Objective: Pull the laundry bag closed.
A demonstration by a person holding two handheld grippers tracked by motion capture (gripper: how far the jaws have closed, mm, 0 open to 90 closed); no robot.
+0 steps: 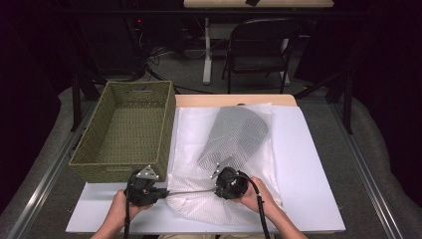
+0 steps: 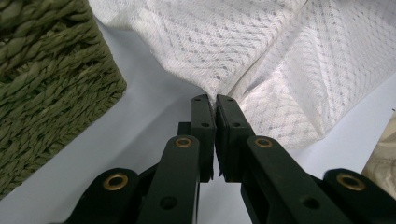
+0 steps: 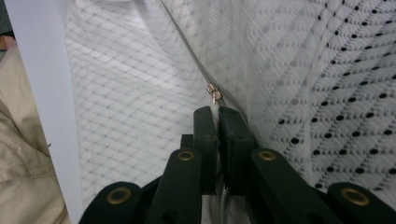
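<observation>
Two grippers: left gripper (image 2: 215, 100) and right gripper (image 3: 218, 112) clenched on white mesh laundry bag (image 1: 224, 149) | light, limp, slippery | hold zipper (image 3: 213, 92) edge, basket (image 1: 124, 129) at 10 o'clock

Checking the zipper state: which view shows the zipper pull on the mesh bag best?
The right gripper view: the zipper pull sits sharp and close, just beyond the right gripper. The high view gives only the zipper line stretched between the grippers. The left gripper view has bare mesh bag.
</observation>
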